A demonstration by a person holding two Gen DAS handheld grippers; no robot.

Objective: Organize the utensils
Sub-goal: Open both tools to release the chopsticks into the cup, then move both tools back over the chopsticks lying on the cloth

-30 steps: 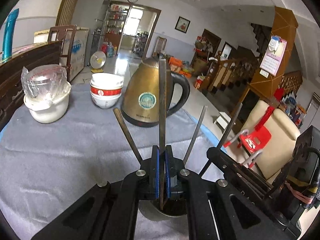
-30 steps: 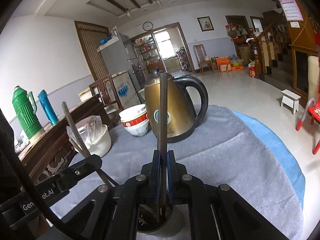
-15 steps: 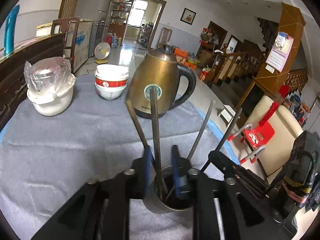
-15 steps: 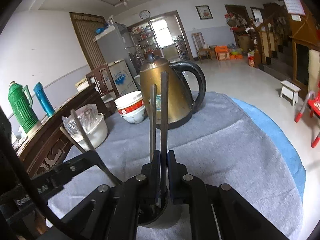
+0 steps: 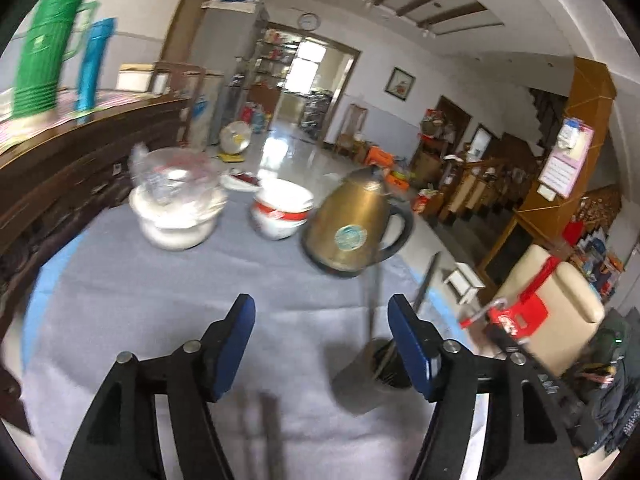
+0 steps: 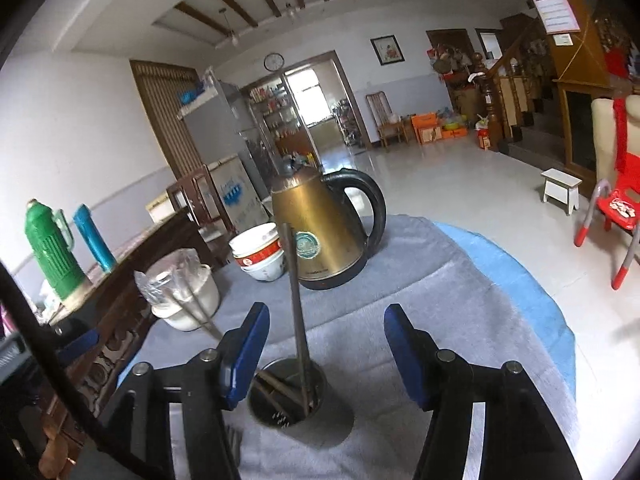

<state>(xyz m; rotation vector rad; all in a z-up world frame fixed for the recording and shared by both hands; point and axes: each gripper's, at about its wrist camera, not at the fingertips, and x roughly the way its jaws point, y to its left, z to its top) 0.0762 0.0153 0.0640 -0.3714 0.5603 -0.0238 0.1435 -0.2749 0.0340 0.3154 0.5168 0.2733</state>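
Chopsticks [image 6: 298, 312] stand in a metal cup [image 6: 286, 394], kettle [image 6: 324, 232] behind.

My left wrist view smeared by motion, kettle [image 5: 354, 232] and bowls [image 5: 282, 216] soft-edged, holder [image 5: 386, 368] partly hidden behind my left fingers [image 5: 412, 348], two dark utensils [image 5: 260, 432] on the worktop [image 5: 120, 280] too blurred to name, holder's [image 6: 286, 394] contents unreadable in right view

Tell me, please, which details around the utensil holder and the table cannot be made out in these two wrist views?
- Left wrist view: utensil holder smeared by motion blur, partly behind the left gripper's finger.
- Left wrist view: dark streaks near the bottom edge, too blurred to identify.
- Right wrist view: chopsticks' count inside the holder, hidden by its rim.
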